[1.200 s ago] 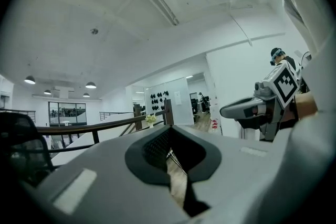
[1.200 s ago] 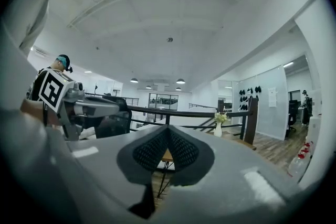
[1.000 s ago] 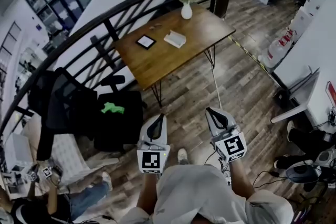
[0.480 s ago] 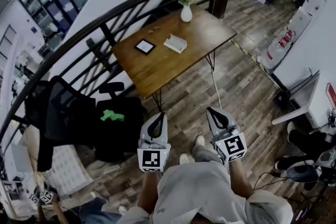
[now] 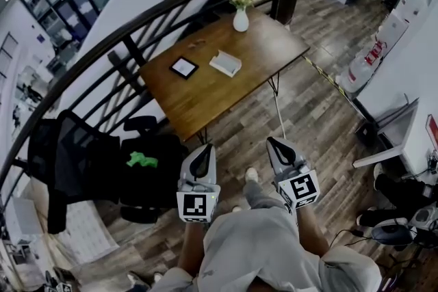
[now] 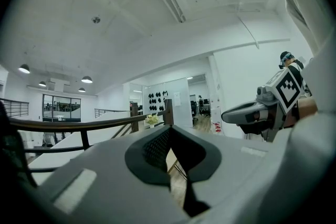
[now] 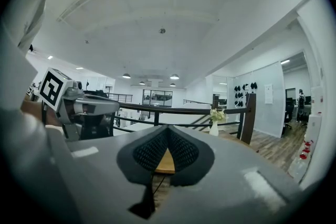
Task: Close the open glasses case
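Grey left gripper [image 5: 204, 154]: jaws together, empty | right gripper [image 5: 274, 145]: jaws together, empty

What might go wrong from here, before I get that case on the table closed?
1. A thin cord trails down from the table across the walking path and could be a trip hazard.
2. The vase stands near the white case, so a wide reach might tip it.

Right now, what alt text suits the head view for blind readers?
A person holds grey grippers, left gripper and right gripper, both shut and empty, above a plank floor. Ahead, a brown wooden table bears a white flower vase, a black-framed tablet and a white case.
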A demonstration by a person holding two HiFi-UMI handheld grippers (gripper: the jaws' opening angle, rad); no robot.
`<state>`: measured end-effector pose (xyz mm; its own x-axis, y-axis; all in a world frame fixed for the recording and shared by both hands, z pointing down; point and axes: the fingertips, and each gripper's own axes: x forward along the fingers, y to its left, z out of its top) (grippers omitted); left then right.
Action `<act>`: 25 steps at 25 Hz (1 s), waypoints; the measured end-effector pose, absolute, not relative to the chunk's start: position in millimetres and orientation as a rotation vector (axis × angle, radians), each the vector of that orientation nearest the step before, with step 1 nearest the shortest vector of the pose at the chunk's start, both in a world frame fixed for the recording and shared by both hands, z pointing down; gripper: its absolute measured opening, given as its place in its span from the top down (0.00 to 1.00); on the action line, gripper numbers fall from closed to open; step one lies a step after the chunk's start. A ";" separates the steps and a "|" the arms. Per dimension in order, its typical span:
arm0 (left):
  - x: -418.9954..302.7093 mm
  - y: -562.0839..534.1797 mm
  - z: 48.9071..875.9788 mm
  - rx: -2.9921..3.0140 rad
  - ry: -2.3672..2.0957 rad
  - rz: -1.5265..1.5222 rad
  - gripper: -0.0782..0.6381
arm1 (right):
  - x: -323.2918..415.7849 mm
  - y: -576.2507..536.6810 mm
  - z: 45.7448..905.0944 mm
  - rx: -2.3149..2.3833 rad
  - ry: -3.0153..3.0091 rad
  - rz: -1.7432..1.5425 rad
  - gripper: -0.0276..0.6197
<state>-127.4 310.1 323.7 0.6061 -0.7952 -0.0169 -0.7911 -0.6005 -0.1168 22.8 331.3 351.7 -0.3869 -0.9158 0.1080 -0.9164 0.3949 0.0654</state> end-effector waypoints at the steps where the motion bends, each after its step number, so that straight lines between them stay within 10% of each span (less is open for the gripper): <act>1: -123.9 302.0 323.1 -2.714 1.344 -0.059 0.86 | 26.0 322.5 349.9 1.661 -2.517 0.001 0.95; 25: -53.3 155.5 324.1 -2.645 1.517 -0.162 0.86 | 97.4 152.5 335.6 1.489 -2.647 0.003 0.95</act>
<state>-53.3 155.5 324.1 0.5018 -0.8637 0.0483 -0.8544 -0.5035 -0.1286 97.4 152.5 335.6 -0.5154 -0.8520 0.0920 -0.8522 0.5209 0.0494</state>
